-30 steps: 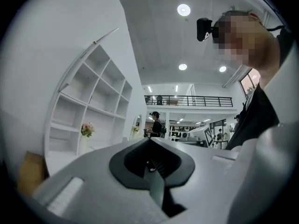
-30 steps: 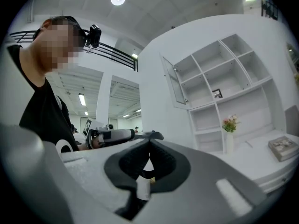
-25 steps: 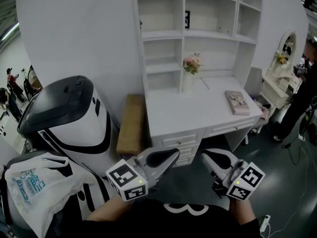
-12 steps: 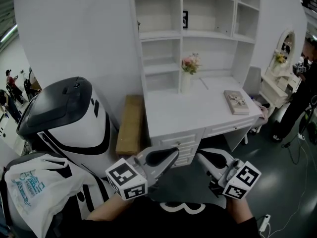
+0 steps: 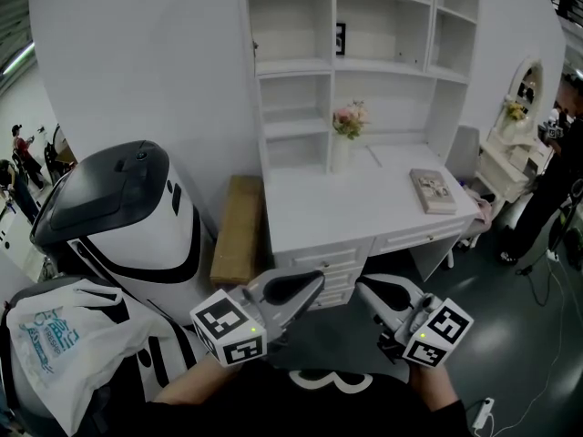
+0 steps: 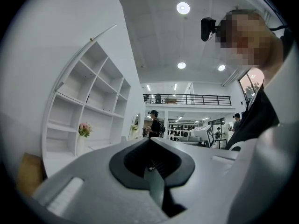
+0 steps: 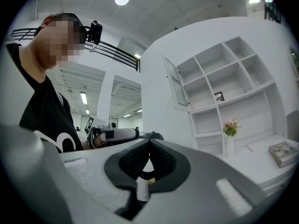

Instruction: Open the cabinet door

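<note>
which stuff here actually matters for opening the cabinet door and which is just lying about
For the job: cabinet door, white shelf unit, left gripper, right gripper.

Just lying about: flower vase, book, wooden bench, plastic bag.

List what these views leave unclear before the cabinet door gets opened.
1. Cabinet door: head view's top edge cuts it off; right gripper view shows it small, handle indiscernible.
2. Book cover: too small in head view.
3. Desk drawers: head view, partly behind left gripper.
</note>
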Demonstrator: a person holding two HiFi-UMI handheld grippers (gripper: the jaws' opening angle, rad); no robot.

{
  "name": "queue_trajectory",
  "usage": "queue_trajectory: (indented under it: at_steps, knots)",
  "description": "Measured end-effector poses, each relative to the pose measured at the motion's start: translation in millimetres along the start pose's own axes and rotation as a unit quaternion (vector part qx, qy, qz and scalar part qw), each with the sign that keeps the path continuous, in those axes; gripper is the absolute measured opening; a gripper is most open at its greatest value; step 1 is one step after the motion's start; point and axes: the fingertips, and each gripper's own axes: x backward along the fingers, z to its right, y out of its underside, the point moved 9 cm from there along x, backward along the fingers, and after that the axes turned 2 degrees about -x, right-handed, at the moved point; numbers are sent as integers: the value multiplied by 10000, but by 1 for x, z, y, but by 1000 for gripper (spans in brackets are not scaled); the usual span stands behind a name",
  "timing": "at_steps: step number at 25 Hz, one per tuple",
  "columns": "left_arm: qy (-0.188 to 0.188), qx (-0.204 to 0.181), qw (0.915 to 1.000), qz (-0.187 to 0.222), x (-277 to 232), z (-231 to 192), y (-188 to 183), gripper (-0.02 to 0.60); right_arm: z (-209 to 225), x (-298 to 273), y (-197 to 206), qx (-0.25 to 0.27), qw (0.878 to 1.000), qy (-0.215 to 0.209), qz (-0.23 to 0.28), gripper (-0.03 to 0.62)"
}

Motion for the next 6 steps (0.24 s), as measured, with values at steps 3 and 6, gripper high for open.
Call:
queue_trajectory:
  at_steps: [3, 6]
  knots:
    - [32, -15, 10000, -6, -1, 3, 3, 9, 0, 2, 2, -7, 10000, 7, 13, 3]
    - [1, -10, 10000, -29, 0, 4, 4, 9, 1, 4, 5, -42, 10000, 18, 10, 3]
